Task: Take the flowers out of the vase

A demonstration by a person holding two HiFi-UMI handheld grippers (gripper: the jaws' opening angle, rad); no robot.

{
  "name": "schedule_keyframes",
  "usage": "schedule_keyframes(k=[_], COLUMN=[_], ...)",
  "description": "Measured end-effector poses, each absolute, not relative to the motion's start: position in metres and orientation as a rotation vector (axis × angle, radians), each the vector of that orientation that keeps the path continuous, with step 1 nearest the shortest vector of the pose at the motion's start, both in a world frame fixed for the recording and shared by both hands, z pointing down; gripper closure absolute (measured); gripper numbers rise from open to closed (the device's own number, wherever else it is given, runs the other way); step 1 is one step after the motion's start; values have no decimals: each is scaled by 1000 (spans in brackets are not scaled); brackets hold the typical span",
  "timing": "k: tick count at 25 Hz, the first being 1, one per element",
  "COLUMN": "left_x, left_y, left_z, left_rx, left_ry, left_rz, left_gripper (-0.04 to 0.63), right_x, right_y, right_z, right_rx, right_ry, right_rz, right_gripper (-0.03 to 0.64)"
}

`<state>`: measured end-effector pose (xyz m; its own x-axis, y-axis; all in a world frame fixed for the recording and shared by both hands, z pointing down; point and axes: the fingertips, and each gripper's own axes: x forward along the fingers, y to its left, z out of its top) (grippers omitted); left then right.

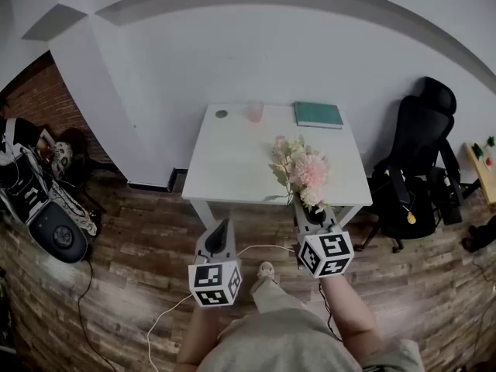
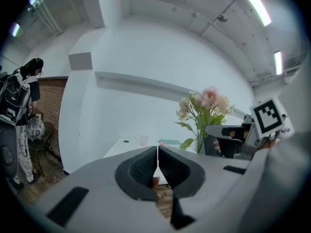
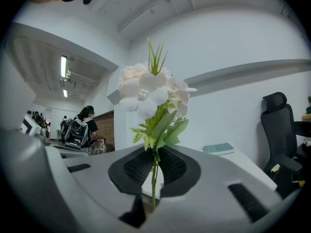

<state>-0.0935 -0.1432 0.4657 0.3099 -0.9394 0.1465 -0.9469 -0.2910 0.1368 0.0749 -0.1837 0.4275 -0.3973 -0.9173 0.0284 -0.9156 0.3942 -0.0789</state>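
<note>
Right claw (image 3: 155,166) on pale, green-stemmed flowers (image 3: 146,89)

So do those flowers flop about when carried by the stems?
Probably fairly stiff: the flowers stand upright above the right claw, which pinches only their thin stems. Likely light: one narrow pinch holds them. They look top-heavy, so they may sway.

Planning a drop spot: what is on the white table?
Pink cup, green book and a small round item along the far edge. The flowers in the right gripper hide the table's near-right part.
</note>
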Motion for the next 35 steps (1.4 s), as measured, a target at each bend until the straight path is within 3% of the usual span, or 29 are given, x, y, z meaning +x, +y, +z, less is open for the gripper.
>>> schedule_keyframes(k=[12, 35], left_x=[-78, -79], left_y=[-84, -81], left_z=[468, 460], left_rx=[2431, 2443], left_ry=[-1690, -1681], left_rz=[94, 113], left_gripper=[584, 584], right_x=[84, 80], right_y=[-107, -91], right_z=[448, 452], right_rx=[-1735, -1747], right_ry=[2596, 2588], right_rz=[-183, -227], right_gripper=[589, 592])
